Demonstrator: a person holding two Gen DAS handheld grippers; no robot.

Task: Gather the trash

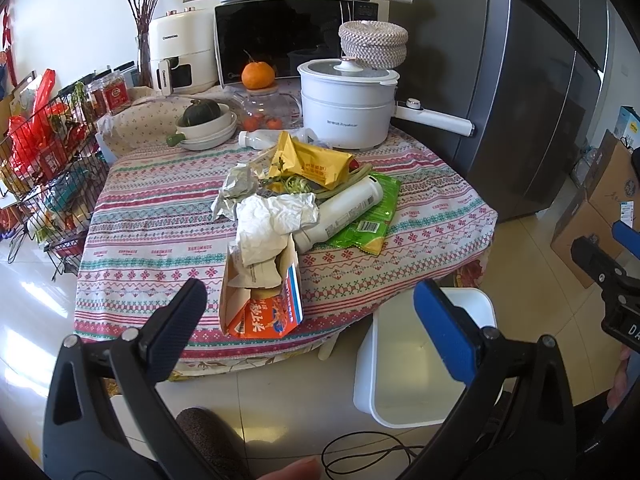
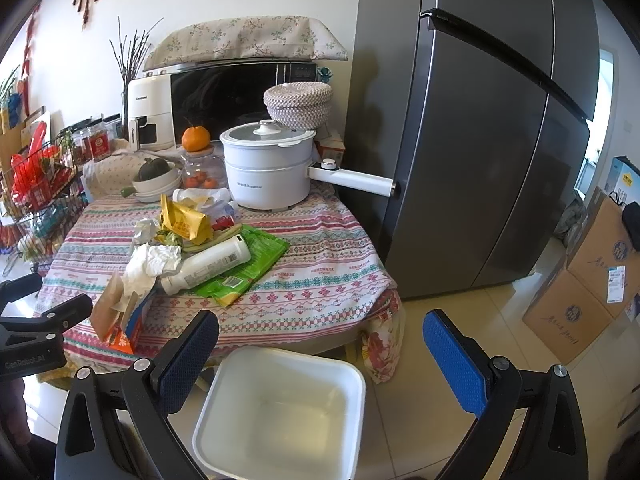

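Ahead, the bench [image 1: 140,216] is seen covered by a patterned cloth, with the white bin [image 2: 280,412] standing on the floor just below its near edge. Trash is heaped mid-bench: green wrapper [image 1: 368,216], white bottle [image 1: 344,212], torn carton [image 1: 260,300], crumpled tissue [image 1: 272,220]. Both the left gripper [image 1: 310,316] and right gripper [image 2: 320,352] are held wide open and empty, short of the heap.

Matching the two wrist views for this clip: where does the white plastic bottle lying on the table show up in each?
Left wrist: the white bottle lies right of centre, on the green wrapper.
Right wrist: the white bottle lies left of centre, on the same green wrapper.
Shared landmark: the white cooking pot behind the pile.
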